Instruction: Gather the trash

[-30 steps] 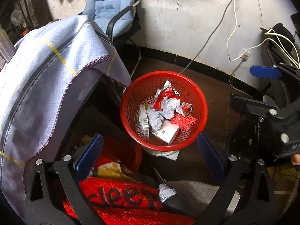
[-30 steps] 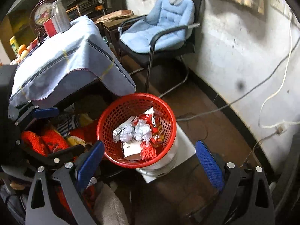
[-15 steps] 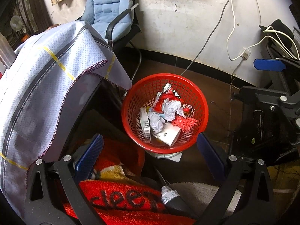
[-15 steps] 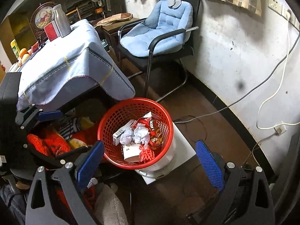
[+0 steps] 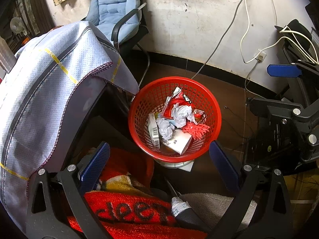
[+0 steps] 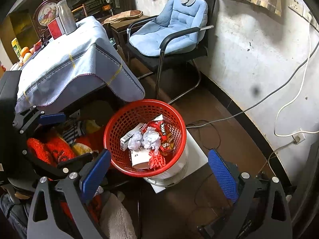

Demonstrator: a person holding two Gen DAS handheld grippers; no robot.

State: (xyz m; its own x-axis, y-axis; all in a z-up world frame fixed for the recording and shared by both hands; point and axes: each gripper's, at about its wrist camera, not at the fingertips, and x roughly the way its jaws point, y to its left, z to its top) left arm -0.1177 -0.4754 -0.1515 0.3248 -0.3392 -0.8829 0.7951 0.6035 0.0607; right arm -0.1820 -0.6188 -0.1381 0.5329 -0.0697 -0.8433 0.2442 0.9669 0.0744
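Observation:
A red mesh trash basket [image 5: 213,107] stands on the floor; it also shows in the right wrist view [image 6: 175,119]. It holds crumpled white paper [image 5: 182,113], a red snack wrapper [image 5: 178,100], small white boxes [image 5: 179,142] and a red knitted piece [image 5: 196,129]. My left gripper [image 5: 159,161] is open and empty, above and in front of the basket. My right gripper [image 6: 159,169] is open and empty, also hovering near the basket's front. Each gripper shows in the other's view, the right one [image 5: 283,70] and the left one [image 6: 51,118].
A table with a blue-grey cloth [image 6: 65,67] stands left of the basket, with a flask and fruit on it. A blue cushioned chair [image 6: 171,33] stands behind. Red towels and clothes [image 5: 129,215] lie below. Cables [image 6: 289,103] run along the wall and floor.
Both grippers have risen and drawn back a little, so the basket looks slightly smaller and lower. Both stay open and empty. The trash in the basket has not moved.

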